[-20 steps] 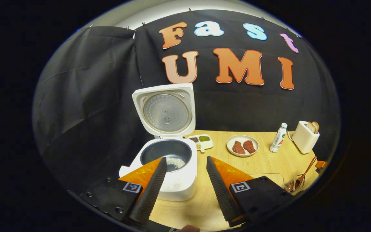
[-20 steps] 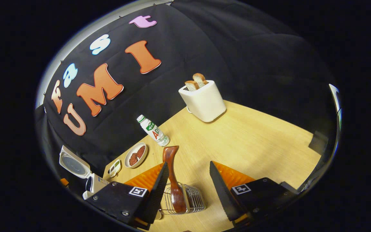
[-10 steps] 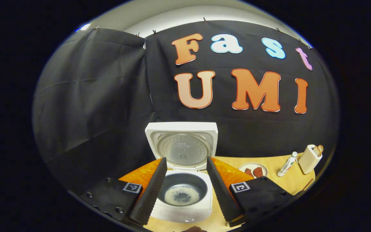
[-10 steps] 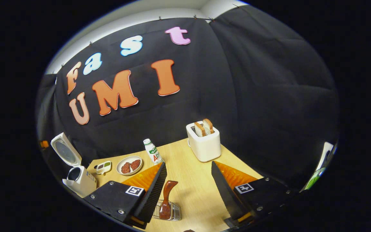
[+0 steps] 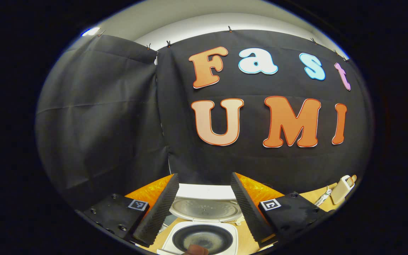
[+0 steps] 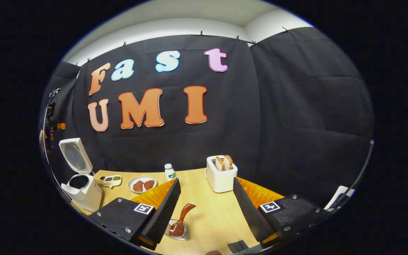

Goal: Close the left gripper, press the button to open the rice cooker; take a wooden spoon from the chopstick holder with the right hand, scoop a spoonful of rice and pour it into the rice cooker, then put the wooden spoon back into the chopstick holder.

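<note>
plainly, the bench (image 6: 221,212) takes the lower middle of the right gripper view, and everything the task needs stands on it. at the lower left of that view the rice cooker (image 6: 83,193) sits with its lid tipped up and back, so the pot is open to pour into; in the left gripper view it lies at the bottom centre, a pale scatter of rice on the pot floor.

the right gripper (image 6: 205,209) sits at the bottom of its view with jaws spread wide and nothing between them, raised above the chopstick holder (image 6: 177,233). the wooden spoon (image 6: 182,221) stands in that wire holder at the bottom centre, handle leaning up and right. judging by this, the spoon is back in its place and the task looks finished or nearly so.

the left gripper (image 5: 204,203) likewise has jaws wide apart and empty, framing the cooker from above.

around them: a toaster (image 6: 221,174) with bread slices at centre, a plate of meat (image 6: 142,184), a bottle (image 6: 169,171) and a small condiment dish (image 6: 112,181) toward the left. none crowds the holder or the cooker.
</note>
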Motion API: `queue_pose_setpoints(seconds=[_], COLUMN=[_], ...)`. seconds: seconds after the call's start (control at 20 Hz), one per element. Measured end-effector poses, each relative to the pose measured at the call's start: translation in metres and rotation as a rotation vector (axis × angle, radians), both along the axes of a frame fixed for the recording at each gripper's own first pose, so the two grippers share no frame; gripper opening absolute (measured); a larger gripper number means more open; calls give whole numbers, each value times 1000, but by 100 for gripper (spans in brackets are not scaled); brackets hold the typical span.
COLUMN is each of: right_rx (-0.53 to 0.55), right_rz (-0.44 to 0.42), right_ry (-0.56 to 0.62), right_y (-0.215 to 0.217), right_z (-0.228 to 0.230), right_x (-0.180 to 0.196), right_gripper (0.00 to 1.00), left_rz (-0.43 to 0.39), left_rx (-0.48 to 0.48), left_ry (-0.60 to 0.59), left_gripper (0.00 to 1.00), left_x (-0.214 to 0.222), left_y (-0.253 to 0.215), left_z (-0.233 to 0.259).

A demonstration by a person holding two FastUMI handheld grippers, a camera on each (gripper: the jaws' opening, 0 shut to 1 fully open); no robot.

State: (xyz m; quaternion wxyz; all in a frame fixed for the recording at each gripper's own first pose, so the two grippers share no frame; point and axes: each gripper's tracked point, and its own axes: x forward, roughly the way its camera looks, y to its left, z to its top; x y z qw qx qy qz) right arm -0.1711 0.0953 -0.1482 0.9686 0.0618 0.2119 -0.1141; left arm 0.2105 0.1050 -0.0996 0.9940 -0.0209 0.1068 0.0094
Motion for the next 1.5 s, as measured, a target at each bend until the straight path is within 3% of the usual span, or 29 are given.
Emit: queue_pose_setpoints(seconds=[0.3, 0.4, 0.45, 0.5, 0.55, 0.6, 0.65, 0.75, 0.9, 1.5], right_rx=[-77, -87, -89, -94, -96, -100, -108, -124, -97, -45], right_rz=[-89, -99, -100, -101, -95, -82, -69, -45, -22, 72], right_ry=[2, 3, 4, 4, 3, 7, 11, 18, 16, 29], right_y=[-27, -29, -28, -27, -25, -22, -19, -15, -7, 2], right_z=[21, 24, 25, 26, 25, 24, 21, 18, 12, -10], right_x=[-32, -35, -35, -35, -33, -32, -30, -26, -18, 3], right_gripper=[93, 93, 98, 93, 98, 93, 98, 93, 93, 93], left_rz=[8, -27, -41, -28, -21, -25, -29, -29, -37, -48], left_rx=[-34, -98, -133, -115, -82, -54, -22, 27, 19, 4], left_ry=[104, 198, 240, 270, 292, 307, 328, 358, 415, 736], left_gripper=[99, 99, 98, 98, 99, 99, 99, 99, 99, 100], left_x=[68, 71, 74, 74, 77, 79, 80, 79, 64, -67], left_y=[13, -2, -9, -7, -2, -2, -2, 1, -3, 4], left_z=[-36, -61, -70, -79, -87, -90, -93, -95, -102, -162])
